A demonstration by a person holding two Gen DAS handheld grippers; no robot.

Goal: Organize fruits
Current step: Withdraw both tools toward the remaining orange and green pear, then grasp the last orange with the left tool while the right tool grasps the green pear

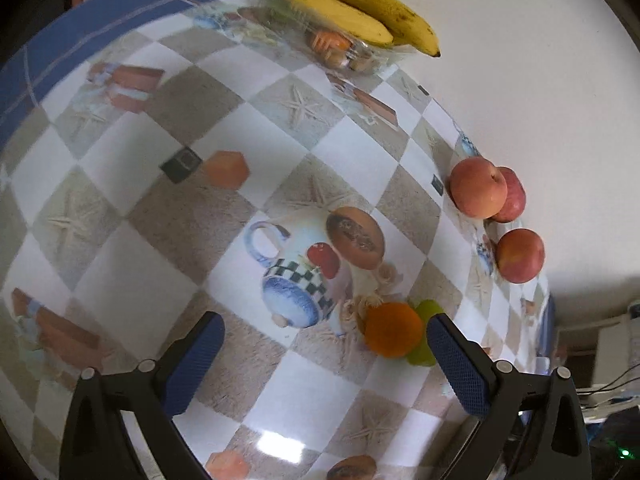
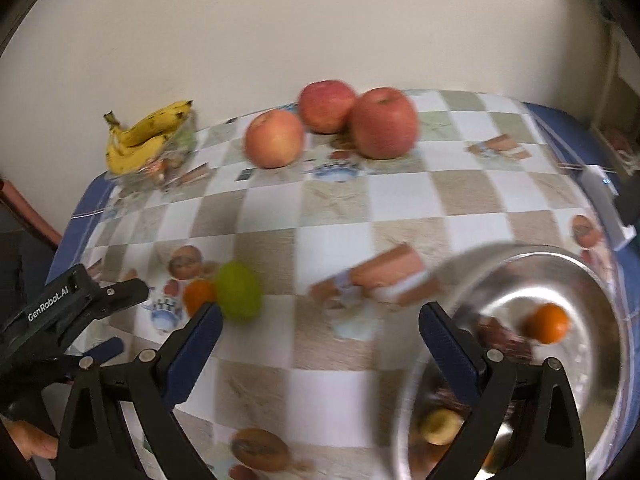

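My left gripper [image 1: 324,336] is open and empty above the patterned tablecloth [image 1: 132,216]. An orange [image 1: 393,330] and a green fruit [image 1: 424,336] lie just inside its right finger. Three red apples [image 1: 478,188] sit at the table's far edge and bananas [image 1: 352,4] lie on a clear box. My right gripper [image 2: 320,324] is open and empty. A metal bowl [image 2: 600,280] at its right holds an orange [image 2: 548,323] and a yellowish fruit [image 2: 440,426]. The apples [image 2: 384,122], bananas [image 2: 144,136], green fruit [image 2: 239,296] and second orange [image 2: 198,296] show there too.
A clear plastic box [image 1: 340,48] with snacks sits under the bananas by the wall. The left gripper body [image 2: 60,320] shows at the left in the right wrist view. A white device [image 2: 604,208] lies at the table's right edge.
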